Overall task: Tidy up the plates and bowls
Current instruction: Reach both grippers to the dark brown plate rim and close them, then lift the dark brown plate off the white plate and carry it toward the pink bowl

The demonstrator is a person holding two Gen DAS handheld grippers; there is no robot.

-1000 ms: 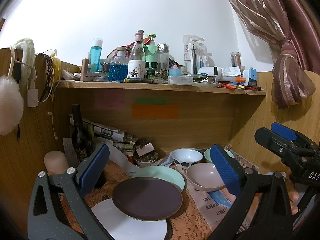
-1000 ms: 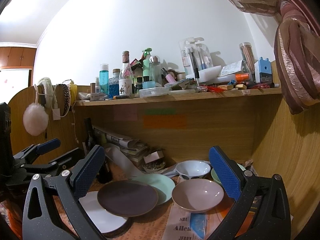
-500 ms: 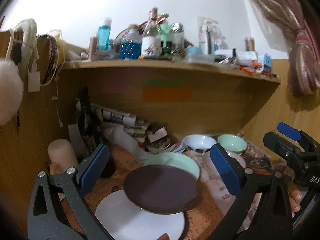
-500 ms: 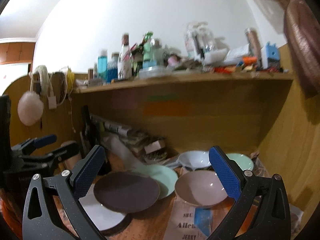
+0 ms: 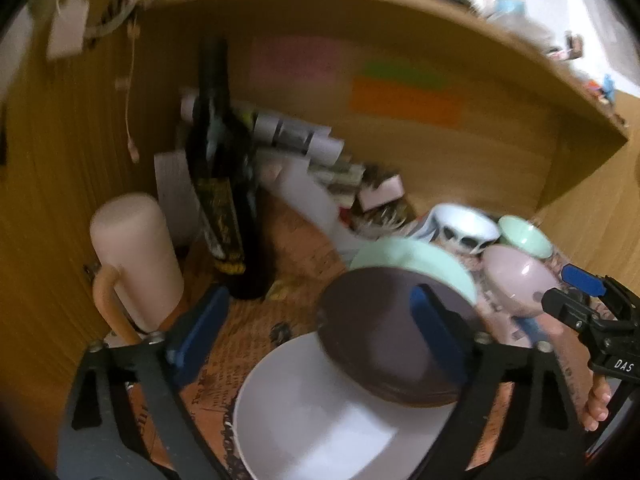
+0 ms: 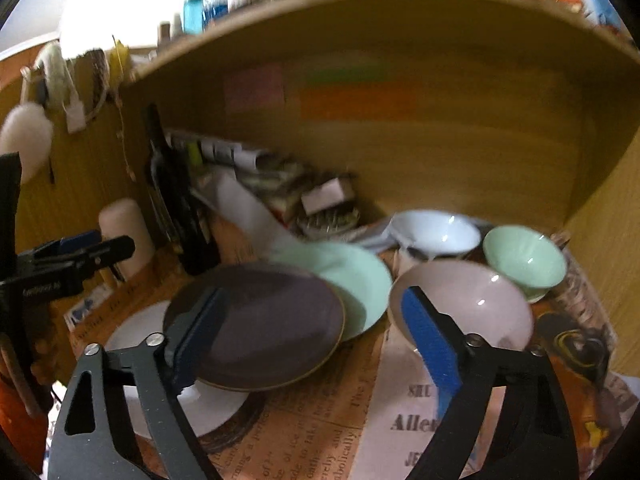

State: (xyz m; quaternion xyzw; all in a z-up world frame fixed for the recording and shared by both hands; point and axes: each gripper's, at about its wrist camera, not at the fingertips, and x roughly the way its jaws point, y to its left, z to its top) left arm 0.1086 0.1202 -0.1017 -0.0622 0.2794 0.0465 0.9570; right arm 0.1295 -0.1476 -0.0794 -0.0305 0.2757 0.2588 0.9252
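While both grippers hang wide apart and hold nothing, no sorting is seen done.
Nearest, the white plate lies flat under the dark plate, itself tipped on the green plate; behind, three bowls sit rim-up — round, no long axis. Left gripper and right gripper are poised over them — stacking is judged still to come.

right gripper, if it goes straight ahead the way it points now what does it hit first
Most likely the dark plate. The open right gripper aims between it and the pink bowl, with its left finger already over the plate. Blur leaves depth uncertain.
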